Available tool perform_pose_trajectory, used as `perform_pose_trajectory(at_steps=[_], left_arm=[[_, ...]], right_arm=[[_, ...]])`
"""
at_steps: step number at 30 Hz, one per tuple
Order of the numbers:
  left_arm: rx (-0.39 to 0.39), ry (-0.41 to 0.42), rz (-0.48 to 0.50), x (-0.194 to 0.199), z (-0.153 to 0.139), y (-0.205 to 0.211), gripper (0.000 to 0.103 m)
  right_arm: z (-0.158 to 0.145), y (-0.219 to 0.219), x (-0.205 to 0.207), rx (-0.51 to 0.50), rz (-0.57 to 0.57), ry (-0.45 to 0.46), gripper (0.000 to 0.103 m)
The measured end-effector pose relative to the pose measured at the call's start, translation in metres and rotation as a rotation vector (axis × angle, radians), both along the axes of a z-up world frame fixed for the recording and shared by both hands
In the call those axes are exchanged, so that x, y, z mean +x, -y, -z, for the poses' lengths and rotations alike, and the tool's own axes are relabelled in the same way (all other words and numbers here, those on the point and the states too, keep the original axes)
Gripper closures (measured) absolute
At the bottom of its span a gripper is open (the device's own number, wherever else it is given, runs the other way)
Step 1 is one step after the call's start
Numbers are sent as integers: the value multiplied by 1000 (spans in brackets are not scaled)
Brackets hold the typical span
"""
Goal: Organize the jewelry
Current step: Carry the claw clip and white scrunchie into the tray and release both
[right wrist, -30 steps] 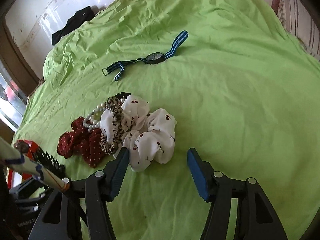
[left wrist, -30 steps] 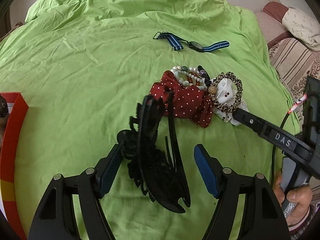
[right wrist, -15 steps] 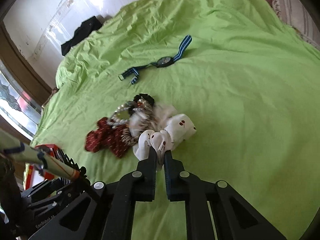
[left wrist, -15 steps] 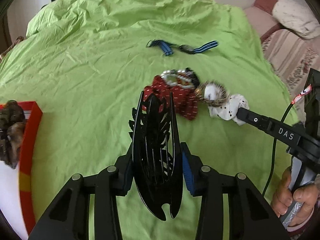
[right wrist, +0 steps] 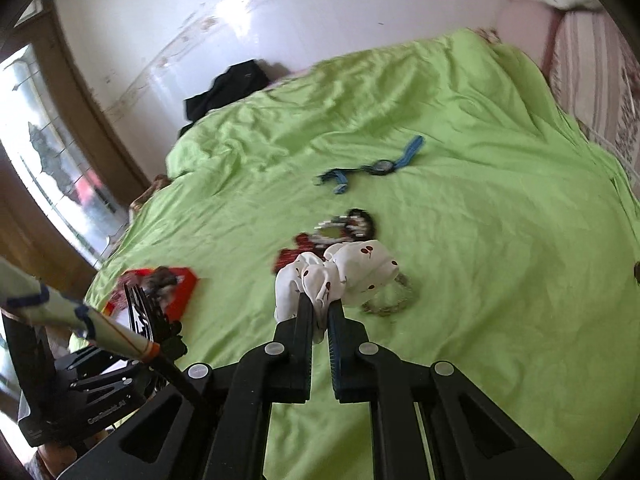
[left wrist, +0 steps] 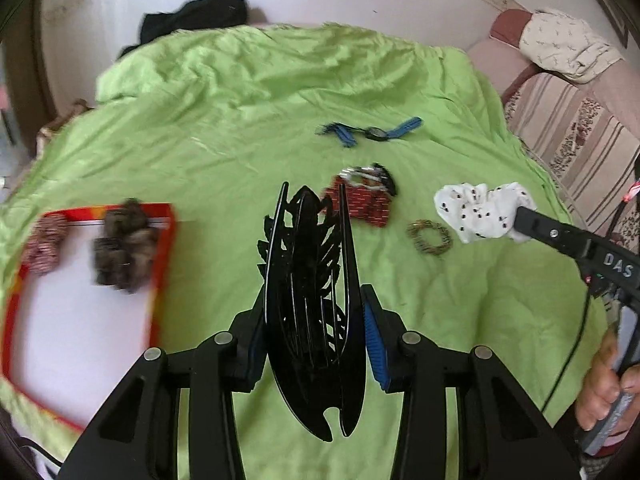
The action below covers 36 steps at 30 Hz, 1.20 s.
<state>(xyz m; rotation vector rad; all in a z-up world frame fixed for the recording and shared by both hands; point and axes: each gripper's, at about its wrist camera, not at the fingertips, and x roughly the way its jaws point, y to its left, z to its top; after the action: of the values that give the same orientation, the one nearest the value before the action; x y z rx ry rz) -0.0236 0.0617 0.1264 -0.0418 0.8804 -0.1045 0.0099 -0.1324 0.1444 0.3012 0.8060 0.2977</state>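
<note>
A wrinkled lime-green bedspread covers the bed under me, with a pale wall behind it and a striped sofa off to the right. Closest in, my left gripper pinches a large black hair claw clip between its blue pads, the clip standing upright above the sheet. My right gripper has its jaws pressed together on a white cherry-print scrunchie, which hangs bunched from the tips, lifted off the bed. My hand grips that tool's handle at the right edge of the left view. To my left lies a red-rimmed tray with a white floor, holding a dark furry scrunchie and a reddish patterned one. Just below the lifted scrunchie, a leopard-print hair tie lies flat on the sheet. Beyond it sits a red polka-dot scrunchie with a beaded bracelet touching its far edge. Farther off, well apart from that pile, a blue-strapped wristwatch lies stretched out. At the far end of the bed, a black garment is heaped against the wall.
</note>
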Motion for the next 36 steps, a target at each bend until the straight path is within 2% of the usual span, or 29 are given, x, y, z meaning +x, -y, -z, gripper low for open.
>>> perform_pose_trajectory(at_steps=[6, 11, 16, 22, 29, 32, 36], left_arm=[[54, 22, -98, -29, -12, -57, 63], [88, 11, -232, -46, -8, -139, 63], [92, -19, -384, -59, 2, -222, 63], [101, -64, -489, -62, 21, -287, 63], [103, -140, -561, -56, 51, -327, 62], [72, -150, -566, -56, 57, -332, 62], [89, -147, -567, -57, 58, -330, 60]], right_arm=[[-16, -58, -13, -24, -109, 20, 95], [-23, -126, -19, -39, -240, 29, 95], [-17, -189, -22, -6, -371, 6, 95], [2, -256, -15, 34, -483, -55, 95], [42, -312, -22, -1, -579, -142, 95], [57, -324, -26, -34, -601, -166, 95], [73, -332, -28, -63, -618, -190, 95]])
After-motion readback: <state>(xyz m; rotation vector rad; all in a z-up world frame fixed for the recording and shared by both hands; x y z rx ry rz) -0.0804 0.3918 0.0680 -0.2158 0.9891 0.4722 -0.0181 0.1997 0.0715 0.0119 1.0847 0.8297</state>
